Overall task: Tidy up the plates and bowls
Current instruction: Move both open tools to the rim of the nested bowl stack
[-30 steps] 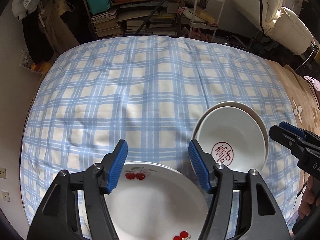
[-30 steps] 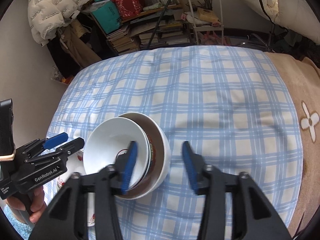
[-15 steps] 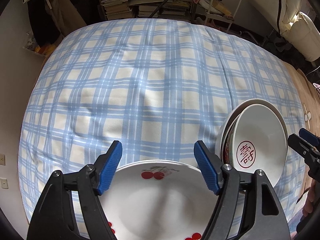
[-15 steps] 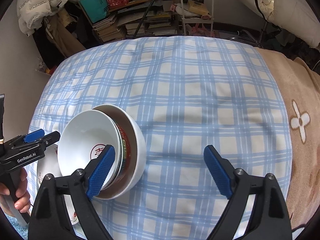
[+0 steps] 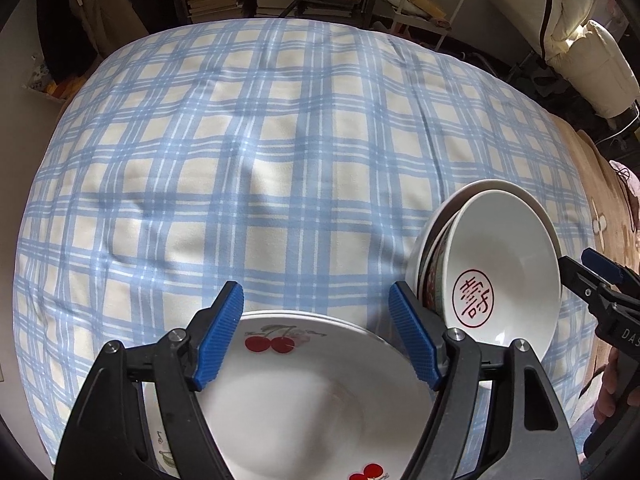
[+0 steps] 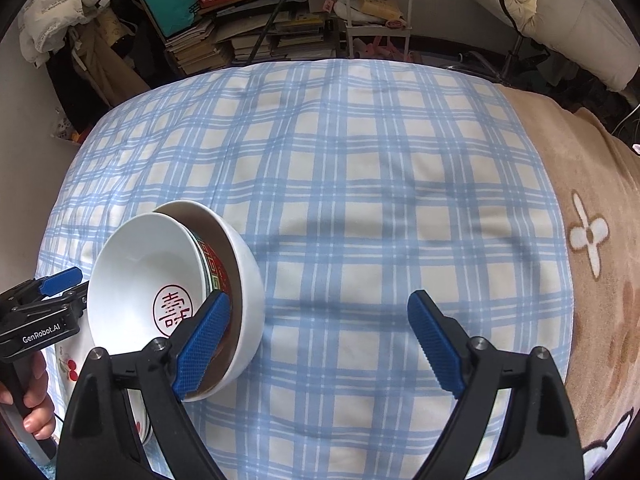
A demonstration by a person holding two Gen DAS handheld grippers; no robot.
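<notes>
We see a white bowl with a red seal mark point(image 6: 148, 280) tilted inside a larger white bowl point(image 6: 244, 276), both on the blue plaid blanket point(image 6: 360, 200). Just beside them lies a white cherry-printed plate point(image 5: 304, 392), flat.

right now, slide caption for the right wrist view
Open right gripper beside nested bowls on a blue plaid cloth.

A cluttered home bedroom: plaid bedspread point(image 6: 340, 200), stacked books point(image 6: 200, 52).
</notes>
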